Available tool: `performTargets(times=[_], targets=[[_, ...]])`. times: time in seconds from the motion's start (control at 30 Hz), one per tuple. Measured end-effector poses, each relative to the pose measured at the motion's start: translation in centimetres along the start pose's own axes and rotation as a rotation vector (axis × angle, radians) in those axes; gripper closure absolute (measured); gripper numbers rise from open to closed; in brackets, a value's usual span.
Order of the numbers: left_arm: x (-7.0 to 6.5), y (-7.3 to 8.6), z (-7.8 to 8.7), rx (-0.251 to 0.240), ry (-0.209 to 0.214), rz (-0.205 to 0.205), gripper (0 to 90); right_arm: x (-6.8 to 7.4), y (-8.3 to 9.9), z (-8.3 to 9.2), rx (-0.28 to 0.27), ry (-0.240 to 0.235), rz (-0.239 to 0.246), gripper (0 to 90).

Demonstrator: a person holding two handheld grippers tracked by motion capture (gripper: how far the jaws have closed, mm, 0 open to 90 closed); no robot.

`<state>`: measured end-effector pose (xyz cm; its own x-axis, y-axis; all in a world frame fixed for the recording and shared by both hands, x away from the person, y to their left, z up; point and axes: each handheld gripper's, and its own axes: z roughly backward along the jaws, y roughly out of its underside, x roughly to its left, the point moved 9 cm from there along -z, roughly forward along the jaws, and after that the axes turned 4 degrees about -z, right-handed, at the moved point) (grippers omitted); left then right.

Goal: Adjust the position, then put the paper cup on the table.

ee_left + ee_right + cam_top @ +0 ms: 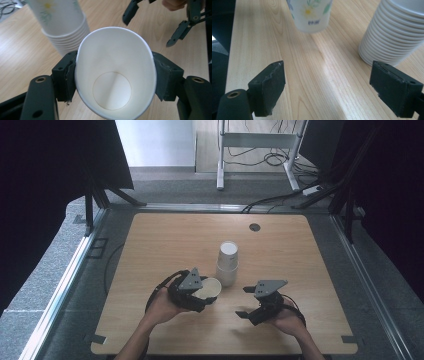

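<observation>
A single white paper cup (112, 50) lies tilted on its side between the jaws of my left gripper (115, 76), which is shut on it and squeezes its rim into an oval. In the high view this cup (211, 288) is just left of a tall stack of paper cups (228, 262), with my left gripper (205, 295) beside the stack's base. My right gripper (242, 302) stands open to the right of the stack with nothing between its fingers. From the right gripper view (327, 82), the held cup's flower-printed side (310, 13) and the stack (397, 32) lie ahead.
The wooden table (165, 240) has a round cable hole (254, 227) at the back. Metal rails run along both sides, and a desk frame with cables (260, 150) stands beyond. The other hand's gripper (147, 32) shows far off in the left gripper view.
</observation>
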<state>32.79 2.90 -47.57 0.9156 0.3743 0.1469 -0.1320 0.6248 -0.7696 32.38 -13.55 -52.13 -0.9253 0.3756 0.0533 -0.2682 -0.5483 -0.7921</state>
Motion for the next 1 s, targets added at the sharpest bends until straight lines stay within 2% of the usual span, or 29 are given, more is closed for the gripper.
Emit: performTargets(times=[0.3,1.0], targets=[[1.6,1.0,1.3,0.010,-0.060,0.044,30.1,-0.8,0.5,0.7,0.006,0.036,-0.027,13.3],[6.4,4.2,3.9,0.040,-0.213,0.144,30.1,-2.4,1.5,2.2,-0.005,0.104,-0.071,13.1]])
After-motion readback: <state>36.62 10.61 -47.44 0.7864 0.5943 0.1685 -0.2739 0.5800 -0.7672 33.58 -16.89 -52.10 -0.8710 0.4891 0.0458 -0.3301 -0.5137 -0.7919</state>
